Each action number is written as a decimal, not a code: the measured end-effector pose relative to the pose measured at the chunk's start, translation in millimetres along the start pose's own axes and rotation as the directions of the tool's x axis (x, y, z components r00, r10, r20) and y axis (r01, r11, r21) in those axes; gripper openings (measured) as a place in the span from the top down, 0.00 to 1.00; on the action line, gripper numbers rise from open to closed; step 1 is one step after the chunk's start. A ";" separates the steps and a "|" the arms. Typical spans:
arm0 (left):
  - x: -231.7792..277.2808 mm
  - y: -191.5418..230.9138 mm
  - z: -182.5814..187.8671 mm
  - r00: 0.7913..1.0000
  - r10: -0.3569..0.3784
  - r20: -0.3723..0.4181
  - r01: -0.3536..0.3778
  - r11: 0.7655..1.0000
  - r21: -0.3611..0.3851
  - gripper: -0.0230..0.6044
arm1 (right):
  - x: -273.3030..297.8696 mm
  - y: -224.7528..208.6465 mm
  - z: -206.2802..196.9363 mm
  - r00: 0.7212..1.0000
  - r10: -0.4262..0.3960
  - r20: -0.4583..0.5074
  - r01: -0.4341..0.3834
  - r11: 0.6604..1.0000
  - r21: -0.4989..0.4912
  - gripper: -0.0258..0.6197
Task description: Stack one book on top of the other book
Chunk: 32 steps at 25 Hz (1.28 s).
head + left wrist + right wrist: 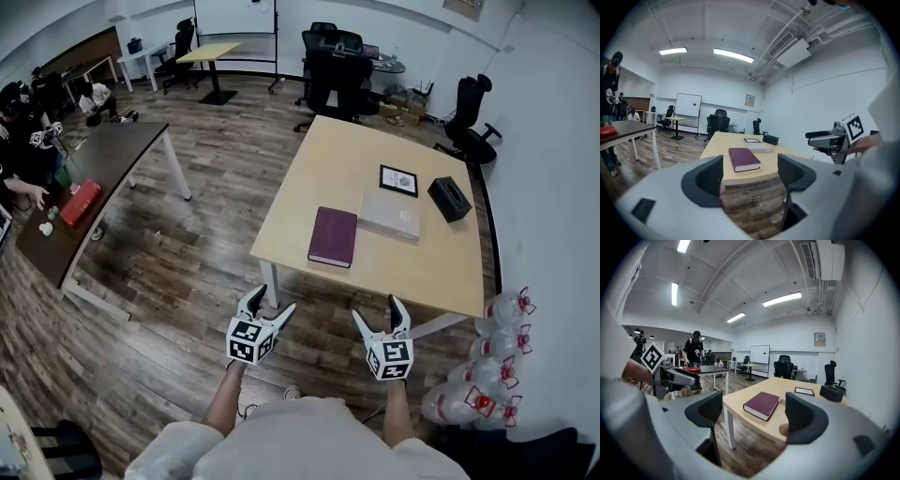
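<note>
The right tongs (754,414) gape wide and empty, facing a maroon book (762,404) lying flat on the wooden table (785,384).

This is an open-plan office. Black swivel chairs (333,58), a whiteboard (234,14) and long desks (112,155) stand on wood-look flooring (216,187).

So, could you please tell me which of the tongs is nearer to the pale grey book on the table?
Right. The right tongs hang short of the table, roughly in line with the pale grey book; the left tongs sit further over, left of the maroon book.
</note>
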State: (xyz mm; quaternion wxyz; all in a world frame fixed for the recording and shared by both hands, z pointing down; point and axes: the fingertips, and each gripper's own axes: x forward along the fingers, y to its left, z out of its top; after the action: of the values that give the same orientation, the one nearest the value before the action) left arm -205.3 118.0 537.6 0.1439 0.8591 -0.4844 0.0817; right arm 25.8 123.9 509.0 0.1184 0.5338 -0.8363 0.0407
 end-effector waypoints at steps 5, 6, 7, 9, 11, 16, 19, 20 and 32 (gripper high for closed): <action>15.8 12.3 1.5 1.000 -0.017 -0.013 0.017 1.000 0.002 0.38 | 15.0 -4.0 -1.8 1.000 -0.016 -0.012 0.016 1.000 0.008 0.33; 18.9 13.7 1.5 1.000 -0.021 -0.015 0.021 1.000 0.002 0.38 | 17.2 -5.2 -2.1 1.000 -0.020 -0.013 0.020 1.000 0.009 0.33; 21.8 14.8 1.1 1.000 -0.025 -0.019 0.025 1.000 0.001 0.38 | 19.2 -6.5 -2.7 1.000 -0.025 -0.014 0.025 1.000 0.011 0.33; 28.1 17.4 0.0 0.999 -0.032 -0.027 0.032 0.999 0.000 0.38 | 23.7 -9.5 -4.5 0.999 -0.033 -0.017 0.033 0.999 0.016 0.33; 35.8 20.1 -0.3 0.999 -0.035 -0.034 0.035 0.999 0.000 0.38 | 29.8 -12.7 -6.3 0.999 -0.033 -0.021 0.034 0.999 0.022 0.33; 58.3 28.1 4.9 0.999 -0.039 -0.036 0.039 0.999 0.001 0.39 | 48.9 -22.0 -6.6 0.999 -0.025 -0.028 0.025 0.999 0.023 0.34; 74.6 31.6 8.2 0.999 -0.036 -0.039 0.036 0.999 0.001 0.39 | 62.0 -30.8 -6.9 1.000 -0.013 -0.028 0.013 1.000 0.024 0.34; 80.6 31.9 8.7 0.999 -0.035 -0.041 0.035 0.999 0.000 0.39 | 66.5 -34.8 -7.8 1.000 -0.008 -0.030 0.009 1.000 0.026 0.34; 173.6 46.1 34.0 0.997 0.011 -0.074 -0.012 1.000 -0.013 0.39 | 144.1 -96.8 -1.0 0.995 0.090 -0.042 -0.087 0.995 0.051 0.34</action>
State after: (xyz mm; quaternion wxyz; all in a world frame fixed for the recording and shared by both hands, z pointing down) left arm -154.9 -56.0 561.8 0.1670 0.8517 -0.4842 0.1111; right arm 55.4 -44.5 539.1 0.1219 0.4979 -0.8550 0.0783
